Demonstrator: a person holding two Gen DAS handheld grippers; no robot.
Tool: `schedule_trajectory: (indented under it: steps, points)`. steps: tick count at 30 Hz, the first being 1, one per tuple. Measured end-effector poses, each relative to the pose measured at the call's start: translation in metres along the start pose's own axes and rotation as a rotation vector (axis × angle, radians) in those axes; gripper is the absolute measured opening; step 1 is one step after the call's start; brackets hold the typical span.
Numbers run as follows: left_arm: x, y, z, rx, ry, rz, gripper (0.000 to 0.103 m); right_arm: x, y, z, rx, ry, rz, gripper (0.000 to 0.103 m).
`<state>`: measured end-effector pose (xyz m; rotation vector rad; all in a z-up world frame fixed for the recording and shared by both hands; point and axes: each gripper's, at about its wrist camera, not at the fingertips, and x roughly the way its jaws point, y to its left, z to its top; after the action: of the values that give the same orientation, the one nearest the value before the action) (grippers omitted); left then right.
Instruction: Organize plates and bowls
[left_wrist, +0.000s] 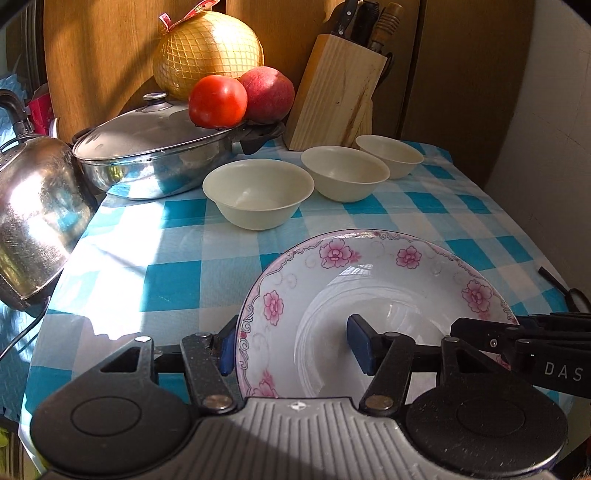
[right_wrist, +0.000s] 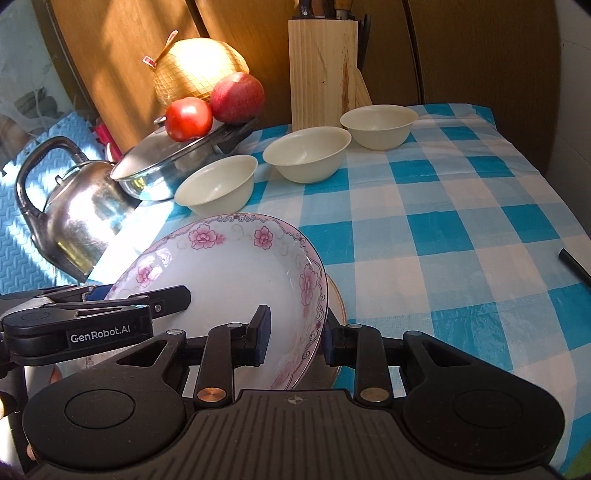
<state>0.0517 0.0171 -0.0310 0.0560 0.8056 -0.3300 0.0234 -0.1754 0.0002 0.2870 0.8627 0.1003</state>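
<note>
A white deep plate with pink flowers (left_wrist: 373, 280) hangs tilted over the checked tablecloth (left_wrist: 147, 273), held from both sides. My left gripper (left_wrist: 291, 349) is shut on its left rim, one pad outside the edge and one in the well. On the plate's (right_wrist: 236, 273) right rim my right gripper (right_wrist: 295, 341) is shut the same way. A tan plate rim (right_wrist: 338, 306) shows underneath. Three cream bowls (left_wrist: 258, 192) (left_wrist: 345, 171) (left_wrist: 389, 153) stand in a row further back, upright, apart and with nothing in them.
A steel kettle (left_wrist: 33, 214) and a lidded steel pan (left_wrist: 147, 147) stand at the left. A tomato (left_wrist: 218, 101), a peach (left_wrist: 267, 94) and a netted pomelo (left_wrist: 208, 53) sit by the pan. A knife block (left_wrist: 336, 96) stands behind the bowls. A black strap (right_wrist: 574, 266) lies at the right edge.
</note>
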Motion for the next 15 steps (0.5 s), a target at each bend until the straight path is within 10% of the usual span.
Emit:
schedule_trajectory:
  steps: [15]
  points:
    - [0.0041,0.0022,-0.0051,-0.002,0.023,0.002,0.054,-0.0008,0.0075,-0.0076,-0.056,-0.008,-0.025,0.039]
